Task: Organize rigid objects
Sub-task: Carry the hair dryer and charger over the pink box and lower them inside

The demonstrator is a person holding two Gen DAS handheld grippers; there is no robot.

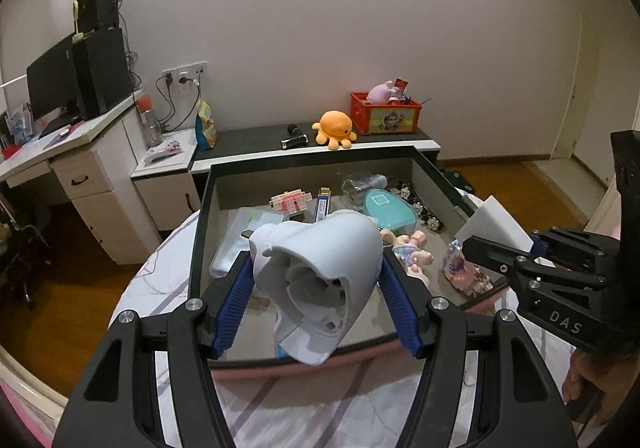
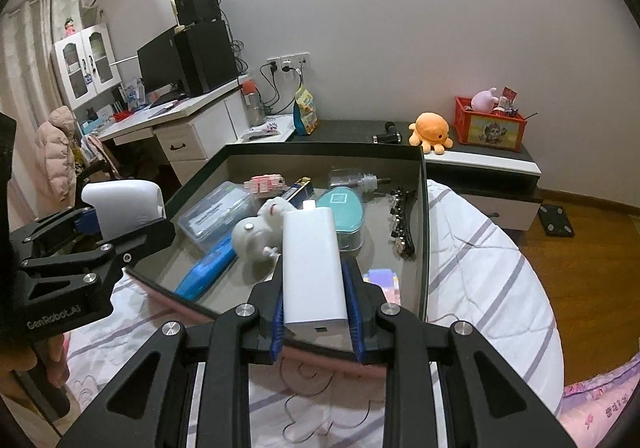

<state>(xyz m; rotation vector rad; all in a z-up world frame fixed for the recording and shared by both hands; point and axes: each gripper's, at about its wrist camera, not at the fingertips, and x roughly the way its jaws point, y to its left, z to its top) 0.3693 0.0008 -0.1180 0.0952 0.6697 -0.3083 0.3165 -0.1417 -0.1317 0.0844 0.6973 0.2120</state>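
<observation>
We find the left gripper (image 1: pixel 316 288) with its jaws about half spread and clamped on the flanks of a white moulded plastic shell (image 1: pixel 320 280), its hollow underside facing the camera, held clear above the drawer (image 1: pixel 200 232). The right gripper (image 2: pixel 316 308) has its jaws nearly closed on a white power bank (image 2: pixel 314 268), gripped by its near end with the long body pointing to 12 o'clock over the drawer. The drawer itself lies on a striped bed cover (image 2: pixel 480 268). Inside it we note a teal oval case (image 2: pixel 344 216) near the centre, a clear plastic box (image 2: pixel 216 214) at 9 o'clock of that case, a blue case (image 2: pixel 204 272) at 7 o'clock, a black hair clip (image 2: pixel 402 224) along the 3 o'clock wall, and a pink block model (image 2: pixel 264 182) toward the far wall. Beyond the drawer, on a low cabinet, sit an orange plush octopus (image 2: pixel 430 132) and a red crate (image 2: pixel 490 126), the crate at 3 o'clock of the plush.
</observation>
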